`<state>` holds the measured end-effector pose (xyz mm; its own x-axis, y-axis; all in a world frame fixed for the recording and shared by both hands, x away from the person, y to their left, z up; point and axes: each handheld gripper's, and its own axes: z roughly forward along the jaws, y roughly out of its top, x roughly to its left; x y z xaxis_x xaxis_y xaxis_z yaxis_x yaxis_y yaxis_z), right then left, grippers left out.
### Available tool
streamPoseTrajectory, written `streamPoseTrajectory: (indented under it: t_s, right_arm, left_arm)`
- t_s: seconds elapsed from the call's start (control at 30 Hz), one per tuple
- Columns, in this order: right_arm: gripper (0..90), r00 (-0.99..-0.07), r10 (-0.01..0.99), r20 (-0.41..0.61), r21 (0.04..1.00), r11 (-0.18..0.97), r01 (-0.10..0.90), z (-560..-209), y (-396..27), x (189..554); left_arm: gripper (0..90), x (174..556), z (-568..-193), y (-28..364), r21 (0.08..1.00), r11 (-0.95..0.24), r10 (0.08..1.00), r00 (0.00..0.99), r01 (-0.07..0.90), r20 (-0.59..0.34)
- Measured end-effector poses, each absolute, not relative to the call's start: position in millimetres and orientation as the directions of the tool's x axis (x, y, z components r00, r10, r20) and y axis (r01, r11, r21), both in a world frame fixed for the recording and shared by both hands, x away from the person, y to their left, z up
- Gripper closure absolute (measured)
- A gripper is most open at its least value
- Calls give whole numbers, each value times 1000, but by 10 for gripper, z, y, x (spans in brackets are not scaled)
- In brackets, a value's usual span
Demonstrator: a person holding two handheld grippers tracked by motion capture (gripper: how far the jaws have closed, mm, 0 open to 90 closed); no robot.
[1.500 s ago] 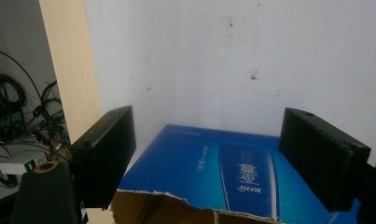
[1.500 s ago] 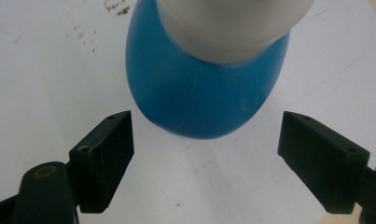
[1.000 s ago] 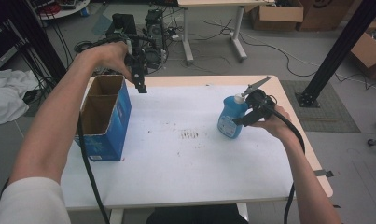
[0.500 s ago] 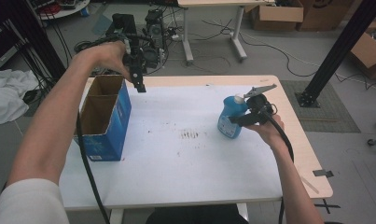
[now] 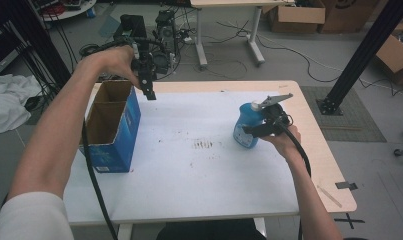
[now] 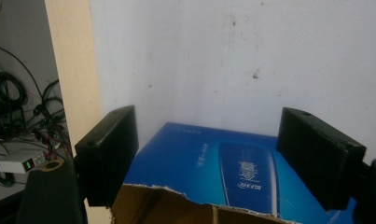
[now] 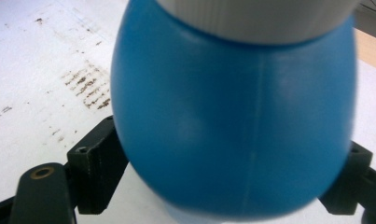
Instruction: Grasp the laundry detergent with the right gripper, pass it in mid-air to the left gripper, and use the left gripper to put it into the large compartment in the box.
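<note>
- The blue bottle [image 5: 248, 127] stands upright on the white table [image 5: 199, 180], toward its right side, and my right gripper [image 5: 259, 131] is right on it, coming in level from the near-right.
- In the right gripper view the bottle's [image 7: 232, 116] round belly sits squarely between my two black jaws, its long axis running straight up, white cap on top. The jaws flank it low on both sides and have just been closing in around it; whether the pads already press I cannot tell, so I call them spread around it, not pinching.
- My right hand is by far the nearer one.
- My left gripper [image 5: 148, 85] hangs high over the open blue box [image 5: 120, 131] at the table's left edge, jaws pointing down, spread, nothing between them; they have eased inward a little.
- In the left gripper view the box [image 6: 213, 168] lies below the jaws, its torn cardboard rim showing.
- Against a second ago: bottle and box sit where they were, and my right gripper hugs the bottle a touch lower.
</note>
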<state>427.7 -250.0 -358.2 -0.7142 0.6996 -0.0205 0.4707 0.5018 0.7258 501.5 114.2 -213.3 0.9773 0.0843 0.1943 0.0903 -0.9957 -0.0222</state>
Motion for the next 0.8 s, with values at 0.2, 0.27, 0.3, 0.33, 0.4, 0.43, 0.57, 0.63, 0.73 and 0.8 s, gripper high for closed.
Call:
streamPoseTrajectory:
  t_s: [0.2, 0.27, 0.3, 0.33, 0.4, 0.43, 0.57, 0.63, 0.73, 0.8]
  right_arm:
    - [206, -719, 695, -24, 728, 505, 464, -3592, -2478, 4279]
    - [208, -719, 695, -30, 728, 508, 460, -3597, -2472, 4281]
    - [208, -719, 695, -30, 728, 508, 460, -3597, -2472, 4281]
    - [227, -716, 698, -28, 730, 503, 462, -3598, -2469, 4277]
    - [243, -716, 698, -30, 732, 503, 459, -3597, -2467, 4275]
    - [244, -715, 699, -31, 734, 502, 458, -3598, -2465, 4273]
    - [275, -716, 698, -35, 741, 498, 450, -3593, -2467, 4266]
    - [284, -715, 699, -35, 744, 495, 448, -3589, -2470, 4264]
    - [293, -716, 697, -38, 745, 498, 445, -3590, -2476, 4270]
    - [296, -715, 698, -37, 746, 496, 446, -3591, -2475, 4269]
  left_arm:
    - [213, 5014, -2124, 1157, -24, -995, 88, 977, 94, 194]
    - [212, 5012, -2128, 1163, -19, -995, 91, 977, 96, 195]
    - [212, 5012, -2128, 1163, -19, -995, 91, 977, 96, 195]
    - [212, 5013, -2125, 1166, -21, -995, 91, 976, 97, 198]
    - [212, 5014, -2126, 1169, -22, -995, 90, 976, 97, 197]
    - [212, 5013, -2129, 1171, -21, -995, 92, 977, 98, 195]
    - [213, 5015, -2135, 1178, -22, -995, 95, 977, 101, 193]
    - [214, 5013, -2134, 1179, -20, -995, 94, 976, 100, 196]
    - [215, 5010, -2128, 1179, -17, -995, 94, 976, 100, 197]
    - [215, 5008, -2129, 1177, -17, -995, 94, 976, 99, 198]
